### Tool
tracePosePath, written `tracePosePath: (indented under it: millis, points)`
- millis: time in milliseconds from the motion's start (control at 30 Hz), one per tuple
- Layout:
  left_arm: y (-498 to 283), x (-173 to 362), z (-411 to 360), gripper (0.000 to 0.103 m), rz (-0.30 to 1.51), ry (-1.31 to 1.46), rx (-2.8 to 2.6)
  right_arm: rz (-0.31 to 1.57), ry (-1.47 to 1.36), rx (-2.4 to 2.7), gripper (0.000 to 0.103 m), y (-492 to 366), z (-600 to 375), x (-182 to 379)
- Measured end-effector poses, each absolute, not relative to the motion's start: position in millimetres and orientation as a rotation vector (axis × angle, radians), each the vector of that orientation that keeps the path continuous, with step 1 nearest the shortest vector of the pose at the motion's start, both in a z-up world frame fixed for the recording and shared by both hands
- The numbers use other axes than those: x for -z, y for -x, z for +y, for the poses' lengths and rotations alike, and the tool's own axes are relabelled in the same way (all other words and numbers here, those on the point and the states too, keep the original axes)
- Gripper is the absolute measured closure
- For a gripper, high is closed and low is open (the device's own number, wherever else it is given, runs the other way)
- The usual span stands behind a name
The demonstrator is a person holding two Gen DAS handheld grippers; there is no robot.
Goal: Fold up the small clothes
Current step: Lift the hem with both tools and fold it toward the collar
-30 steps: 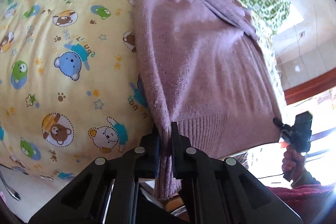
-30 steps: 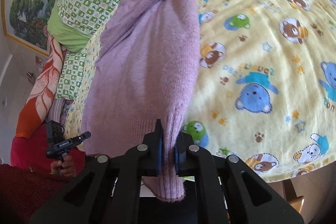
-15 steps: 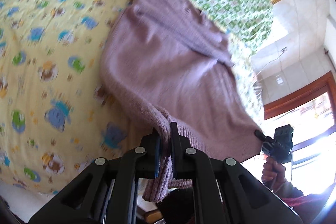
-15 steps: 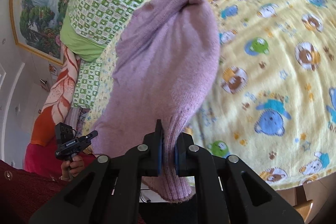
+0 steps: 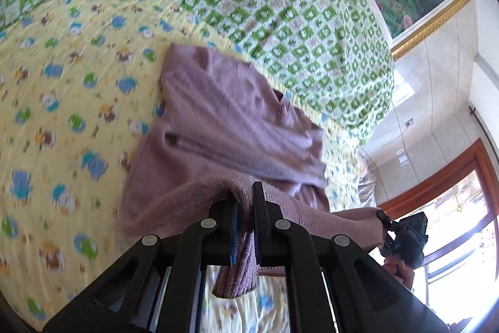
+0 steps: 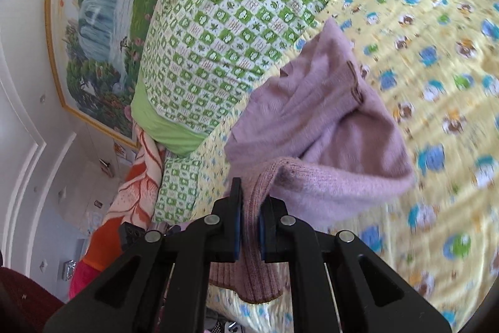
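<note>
On the yellow cartoon-print sheet [image 5: 62, 89] we find the mauve knit sweater [image 5: 230, 127], its ribbed hem lifted. Our left gripper [image 5: 244, 208] is clamped on one hem corner, our right gripper [image 6: 249, 208] on the other. Green checked quilt [image 6: 224, 21] lies behind.

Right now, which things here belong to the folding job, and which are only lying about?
For the job:
- purple sweater, ribbed hem lifted
- left gripper, shut on hem
- right gripper, shut on hem
- yellow bear sheet underneath

Lying about:
- green checked quilt
- framed landscape painting
</note>
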State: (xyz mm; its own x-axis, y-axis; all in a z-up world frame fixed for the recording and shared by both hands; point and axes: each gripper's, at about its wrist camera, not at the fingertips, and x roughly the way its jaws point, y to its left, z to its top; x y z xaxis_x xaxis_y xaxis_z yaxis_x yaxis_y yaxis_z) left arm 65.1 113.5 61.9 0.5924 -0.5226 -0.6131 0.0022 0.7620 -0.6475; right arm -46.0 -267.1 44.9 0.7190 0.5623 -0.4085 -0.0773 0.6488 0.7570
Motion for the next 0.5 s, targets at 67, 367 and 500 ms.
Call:
tracePosePath:
  millis: [67,367,500]
  points:
    - [-84.1,-61.2,113.8,0.097,0.893,0.647,0.323,0.685,-0.778,-0.381,0.094,25.2,-267.1,-44.2]
    - [-170.3,-48.0,106.7,0.098,0.902,0.652,0.283,0.695,-0.763,-0.348,0.094,-57.2,-272.7,-38.6]
    - [-206.9,-44.2,104.6,0.098,0.899,0.648,0.267,0.689,-0.763,-0.332,0.094,-92.5,-279.1,-40.0]
